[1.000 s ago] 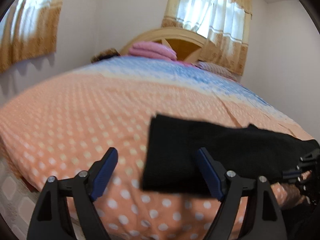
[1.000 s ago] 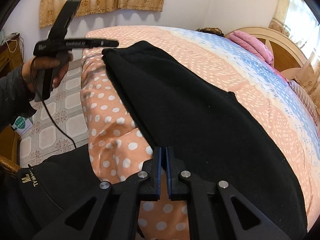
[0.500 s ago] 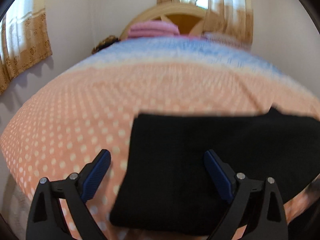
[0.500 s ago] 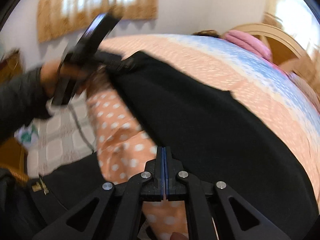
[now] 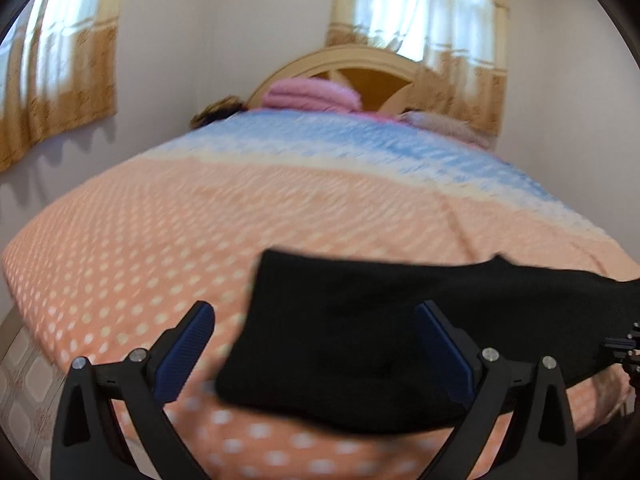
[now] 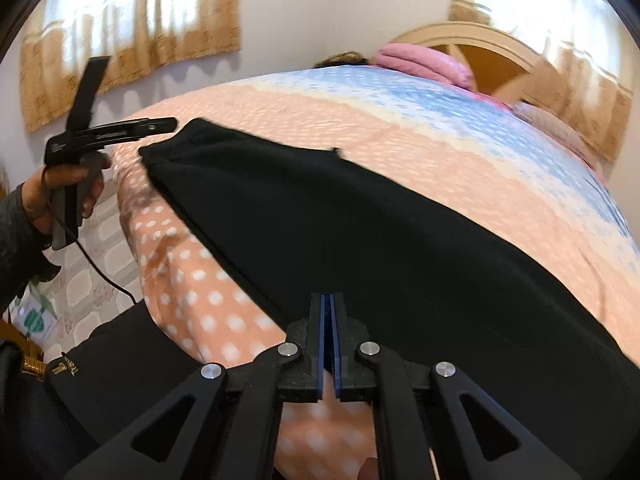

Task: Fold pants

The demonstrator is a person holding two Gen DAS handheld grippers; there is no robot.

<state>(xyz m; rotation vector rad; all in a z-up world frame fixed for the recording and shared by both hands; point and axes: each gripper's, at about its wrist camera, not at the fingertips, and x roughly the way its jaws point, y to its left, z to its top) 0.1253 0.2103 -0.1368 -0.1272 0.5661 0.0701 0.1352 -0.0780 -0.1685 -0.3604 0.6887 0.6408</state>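
The black pants (image 5: pixel 360 336) lie flat along the near edge of the bed, also in the right wrist view (image 6: pixel 360 220). My left gripper (image 5: pixel 316 336) is open, hovering over the pants' left end, one finger over the bedspread and one over the cloth. It shows from the side in the right wrist view (image 6: pixel 116 132), just off the pants' far end. My right gripper (image 6: pixel 329 308) is shut at the pants' near edge; whether cloth is pinched between its pads is hidden. Part of it shows at the right edge of the left wrist view (image 5: pixel 624 344).
The bed has an orange dotted and blue bedspread (image 5: pixel 200 232). Pink folded bedding (image 5: pixel 312 94) and a wooden headboard (image 5: pixel 360 68) are at the far end. Tiled floor (image 6: pixel 100 240) lies left of the bed. Curtained windows are behind.
My left gripper has swung over the pants' left end and stayed open. My right gripper stayed shut at the near edge. The pants have not visibly shifted.
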